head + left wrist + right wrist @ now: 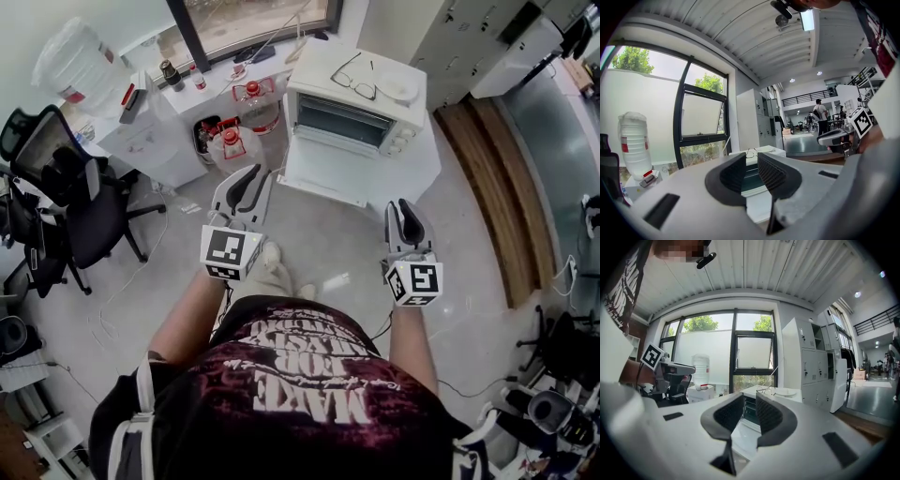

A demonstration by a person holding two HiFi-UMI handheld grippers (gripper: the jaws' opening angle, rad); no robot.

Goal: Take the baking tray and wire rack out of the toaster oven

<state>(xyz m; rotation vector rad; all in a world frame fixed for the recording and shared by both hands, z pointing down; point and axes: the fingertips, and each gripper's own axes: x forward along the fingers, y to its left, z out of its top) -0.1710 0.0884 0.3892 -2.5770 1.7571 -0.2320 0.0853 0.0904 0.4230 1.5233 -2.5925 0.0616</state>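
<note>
Holding both tools out low at frame bottom centre, the person stands short of the target. The left gripper (249,176) has its jaws a narrow slit apart with nothing between the pads. The right gripper (402,204) is the same, a small gap and empty. Each gripper view only frames the far oven through that slit (left gripper (750,169), right gripper (750,409)). There is bare floor between the grippers and the white table (375,176) above them.

The toaster oven (352,108) sits on that table at upper centre, well apart from both tools. Thin bars across its dark front cavity are likely the wire rack (339,119). The baking tray is presumably inside too, but I can't separate it from the rack. Can't tell for sure whether the door is down.

Handling guess:
- **Tray:** thin sheet metal, stiff and light, with a smooth rim that may slip. Pinch the front lip mid-span and keep it level.
- **Rack:** rigid wire and light, and it can snag on the side rails. Take the front crossbar near its centre and pull straight out.

Glasses (354,79) and a plate (399,89) rest on the oven top. Both are fragile, so jerking the oven risks them.
</note>
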